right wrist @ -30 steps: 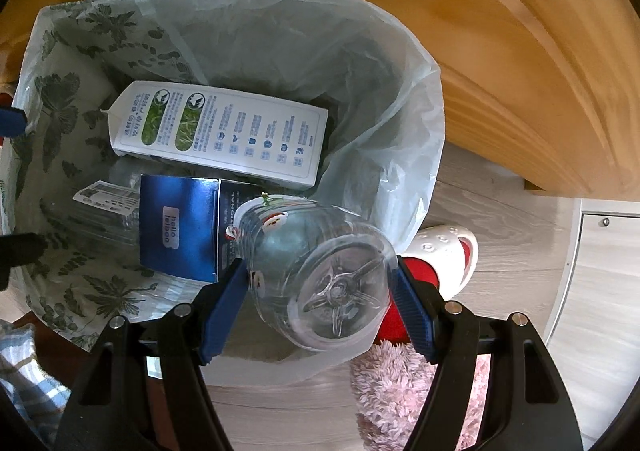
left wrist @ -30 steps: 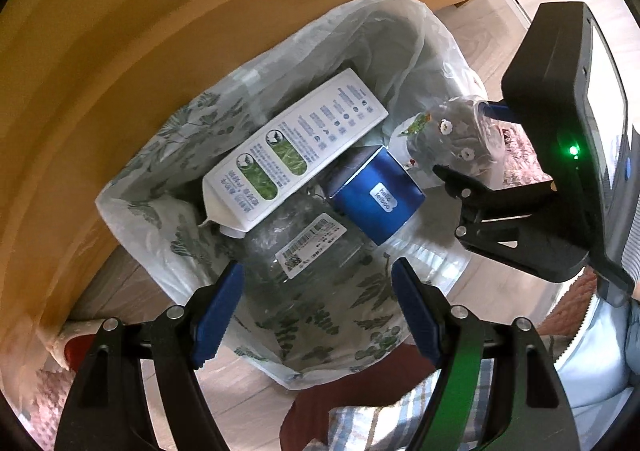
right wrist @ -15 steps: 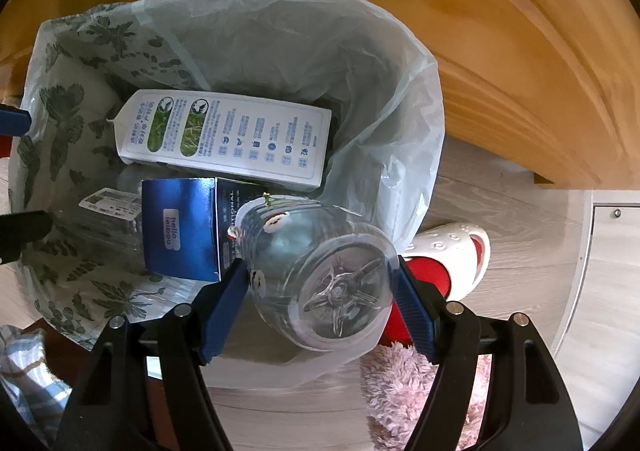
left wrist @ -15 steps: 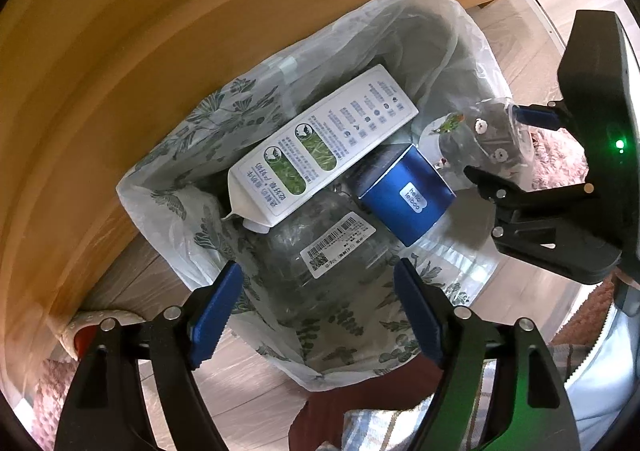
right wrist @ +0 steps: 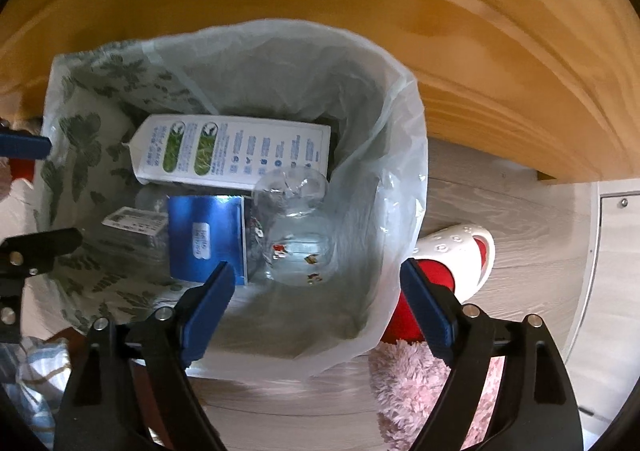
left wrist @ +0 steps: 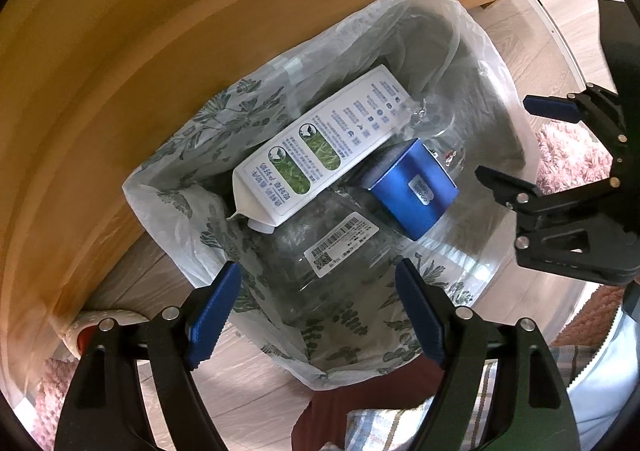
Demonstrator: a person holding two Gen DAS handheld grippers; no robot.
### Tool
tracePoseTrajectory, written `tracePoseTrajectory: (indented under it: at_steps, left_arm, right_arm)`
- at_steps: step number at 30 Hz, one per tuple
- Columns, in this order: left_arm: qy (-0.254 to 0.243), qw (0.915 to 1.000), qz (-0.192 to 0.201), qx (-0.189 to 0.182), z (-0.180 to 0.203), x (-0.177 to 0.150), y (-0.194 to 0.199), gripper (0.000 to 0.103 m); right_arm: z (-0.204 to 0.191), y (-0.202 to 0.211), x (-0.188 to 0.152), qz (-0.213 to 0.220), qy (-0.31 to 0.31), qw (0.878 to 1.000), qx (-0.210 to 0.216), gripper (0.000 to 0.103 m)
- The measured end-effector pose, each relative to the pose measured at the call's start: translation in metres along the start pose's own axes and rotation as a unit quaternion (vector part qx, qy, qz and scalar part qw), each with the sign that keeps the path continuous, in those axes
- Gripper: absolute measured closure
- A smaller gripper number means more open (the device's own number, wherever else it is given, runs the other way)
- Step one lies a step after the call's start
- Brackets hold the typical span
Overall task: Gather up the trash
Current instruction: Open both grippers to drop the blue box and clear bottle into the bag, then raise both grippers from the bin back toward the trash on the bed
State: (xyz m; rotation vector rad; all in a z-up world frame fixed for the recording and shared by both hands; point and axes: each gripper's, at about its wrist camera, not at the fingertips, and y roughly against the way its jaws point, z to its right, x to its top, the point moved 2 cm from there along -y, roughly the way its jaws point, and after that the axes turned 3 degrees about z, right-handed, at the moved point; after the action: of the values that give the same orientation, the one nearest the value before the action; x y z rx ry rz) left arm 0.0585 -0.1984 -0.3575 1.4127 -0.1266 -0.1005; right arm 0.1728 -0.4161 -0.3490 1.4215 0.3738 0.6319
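A leaf-printed plastic trash bag point(left wrist: 224, 123) point(right wrist: 376, 99) stands open on the floor. In it lie a white milk carton point(left wrist: 320, 147) point(right wrist: 232, 155), a blue box point(left wrist: 412, 191) point(right wrist: 206, 235), a labelled clear bottle point(left wrist: 332, 247) and a second clear bottle point(right wrist: 296, 227) point(left wrist: 436, 123) beside the blue box. My right gripper point(right wrist: 318, 291) point(left wrist: 508, 139) hangs above the bag. Its jaws are opening and nothing is between them. My left gripper point(left wrist: 316, 303) point(right wrist: 56, 191) is open over the bag's near rim and holds nothing.
A wooden furniture edge point(left wrist: 140, 31) point(right wrist: 440, 31) curves round the far side of the bag. A white and red slipper point(right wrist: 460, 251) and a pink fluffy rug point(right wrist: 416, 383) lie on the pale wood floor point(right wrist: 520, 219). Checked cloth point(left wrist: 384, 427) shows below the left gripper.
The right gripper's jaws have spread and let go of the clear bottle, which has dropped into the bag beside the blue box. The left gripper has stayed open in place.
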Motion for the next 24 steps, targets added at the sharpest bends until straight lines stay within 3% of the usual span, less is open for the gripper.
tracePoseTrajectory:
  at_steps: [6, 8, 13, 18, 24]
  left_arm:
    - [0.000, 0.9999, 0.011, 0.003, 0.000, -0.004, 0.007, 0.026]
    - [0.003, 0.9999, 0.014, 0.003, -0.001, -0.006, 0.010, 0.020]
    - [0.007, 0.9994, 0.034, 0.004, -0.002, -0.010, 0.019, 0.011]
    - [0.014, 0.9979, 0.062, -0.011, -0.001, -0.014, 0.030, 0.008]
    - [0.014, 0.9927, 0.120, 0.000, 0.000, -0.015, 0.051, 0.008]
  right_arm:
    - [0.003, 0.004, -0.002, 0.005, -0.020, 1.000, 0.013, 0.016]
    - [0.003, 0.007, -0.003, 0.008, -0.028, 1.000, 0.013, 0.009]
    - [0.007, 0.016, -0.006, 0.027, -0.050, 0.998, 0.017, 0.008]
    - [0.013, 0.029, -0.007, 0.053, -0.069, 0.996, 0.019, 0.008]
    - [0.015, 0.053, -0.009, 0.106, -0.084, 0.991, 0.018, 0.008]
